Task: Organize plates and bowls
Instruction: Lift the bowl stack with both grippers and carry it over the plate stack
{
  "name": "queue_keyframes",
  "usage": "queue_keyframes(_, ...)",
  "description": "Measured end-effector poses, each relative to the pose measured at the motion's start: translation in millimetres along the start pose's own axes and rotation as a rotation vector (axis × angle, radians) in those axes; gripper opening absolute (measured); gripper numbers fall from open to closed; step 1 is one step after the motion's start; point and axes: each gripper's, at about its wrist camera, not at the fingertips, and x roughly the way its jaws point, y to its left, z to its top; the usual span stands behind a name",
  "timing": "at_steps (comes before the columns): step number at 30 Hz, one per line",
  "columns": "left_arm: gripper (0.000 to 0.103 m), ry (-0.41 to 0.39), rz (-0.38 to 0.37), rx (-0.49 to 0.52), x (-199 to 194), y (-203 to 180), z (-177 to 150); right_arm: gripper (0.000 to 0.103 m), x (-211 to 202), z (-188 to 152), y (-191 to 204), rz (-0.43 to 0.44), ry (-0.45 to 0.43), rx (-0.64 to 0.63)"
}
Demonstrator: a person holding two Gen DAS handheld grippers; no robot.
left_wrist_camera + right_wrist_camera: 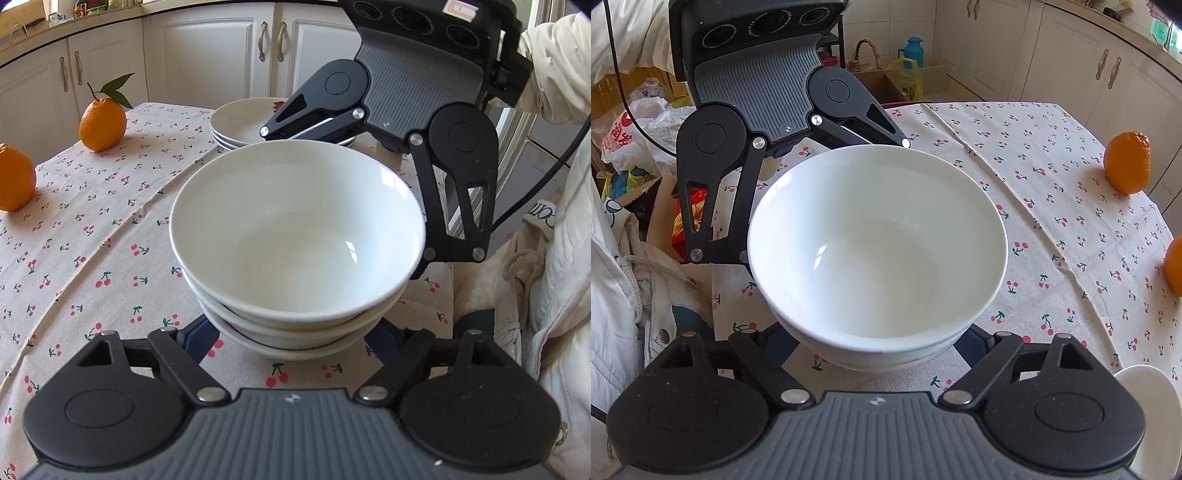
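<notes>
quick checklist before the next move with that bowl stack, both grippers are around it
1. Bowl stack nested evenly: ok, the rims sit level.
2. Left gripper straddling the stack: ok, one finger on each side low down; whether the pads press cannot tell.
3. Right gripper likewise straddling from the opposite side: ok; contact cannot tell.
4. Stack resting on the tablecloth or lifted: cannot tell.
5. Plate stack behind is apart from the bowls: ok.
6. Oranges out of the way: ok, both far off to the side.
</notes>
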Motion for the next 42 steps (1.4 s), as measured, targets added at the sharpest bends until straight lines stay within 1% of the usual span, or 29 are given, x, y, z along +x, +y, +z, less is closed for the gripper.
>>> queue_keyframes(9, 0.084, -0.004, 0.026, 0.036, 4, -8, 26, 0.091, -20, -11, -8, -0.027, -0.023, 0.002)
queue_keyframes(17, 0.084, -0.023, 0.035, 0.079, 15, -14, 64, 0.091, -51, -28, -26, -0.073, -0.053, 0.015)
queue_keyframes(22, 0.084, -0.026, 0.037, 0.115, 28, -17, 91, 0.09, -71, -45, -41, -0.104, -0.072, 0.032)
queue_keyframes(33, 0.083, -0.054, 0.027, 0.196, 67, -13, 143, 0.09, -109, -87, -81, -0.193, -0.085, 0.088)
queue_keyframes(38, 0.082, -0.057, 0.009, 0.211, 92, -6, 157, 0.09, -110, -106, -99, -0.223, -0.073, 0.138)
queue_keyframes(42, 0.082, -0.051, -0.005, 0.198, 108, 0, 162, 0.09, -107, -119, -112, -0.233, -0.059, 0.179)
